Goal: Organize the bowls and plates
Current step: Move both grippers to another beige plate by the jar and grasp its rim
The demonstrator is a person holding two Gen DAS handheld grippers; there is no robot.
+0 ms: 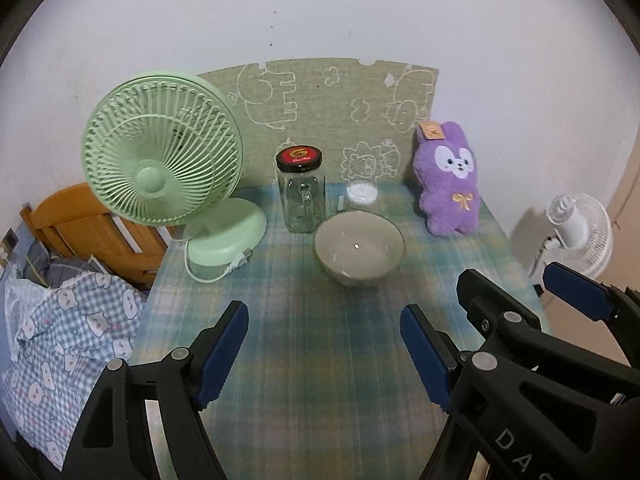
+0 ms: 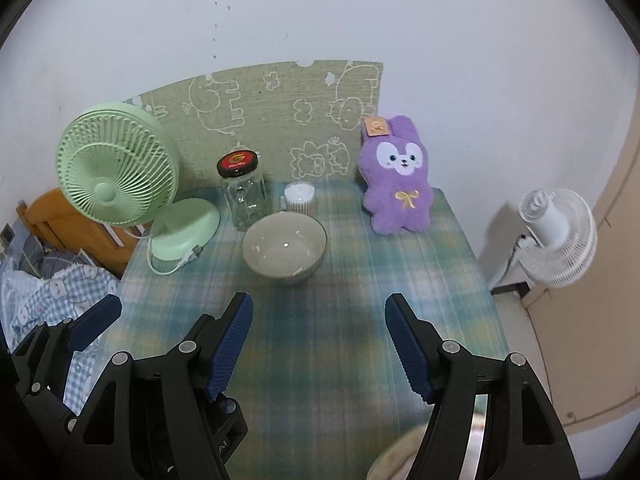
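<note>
A grey-green bowl (image 1: 359, 249) stands upright in the middle of the table; it also shows in the right wrist view (image 2: 285, 248). My left gripper (image 1: 325, 320) is open and empty, above the near part of the table, short of the bowl. My right gripper (image 2: 319, 312) is open and empty, also short of the bowl. The right gripper shows in the left wrist view (image 1: 532, 284), and the left gripper in the right wrist view (image 2: 96, 320). A pale rim of a dish (image 2: 394, 456) peeks in at the bottom edge under my right gripper.
The table has a blue-green plaid cloth (image 1: 304, 344). At the back stand a green desk fan (image 1: 160, 152), a glass jar with a black lid (image 1: 301, 192), a cotton-swab tub (image 1: 362, 196) and a purple plush bunny (image 1: 450, 180). A bed (image 1: 60, 320) lies left, a white fan (image 1: 580, 232) right.
</note>
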